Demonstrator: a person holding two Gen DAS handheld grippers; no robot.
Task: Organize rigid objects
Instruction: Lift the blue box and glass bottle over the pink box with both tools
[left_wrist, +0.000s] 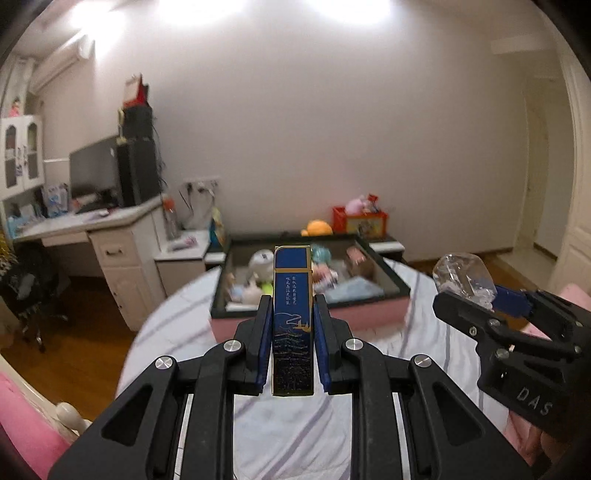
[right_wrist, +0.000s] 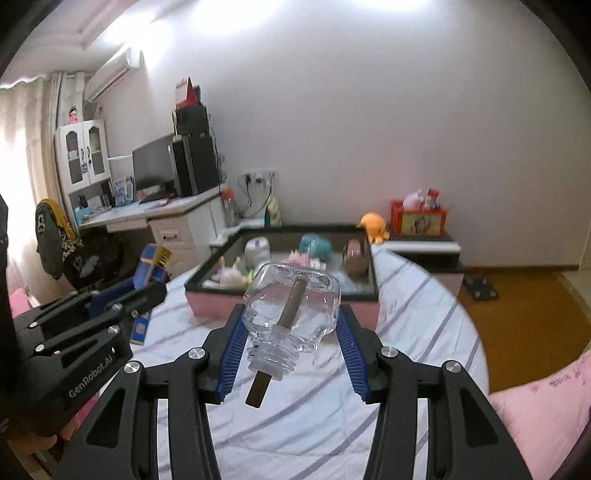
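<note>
The left fingers (left_wrist: 291, 314) are clamping a slim blue box (left_wrist: 292, 295) upright, while the right fingers (right_wrist: 291, 325) are gripping a clear glass bottle (right_wrist: 295, 302) with a brown stick through its neck. Both are hanging above the striped bed (right_wrist: 406, 332), near the pink-sided tray (right_wrist: 280, 306) of toys beyond. The carrying step seems to be in hand; next, each load probably needs easing over the tray's rim into a free spot.
</note>
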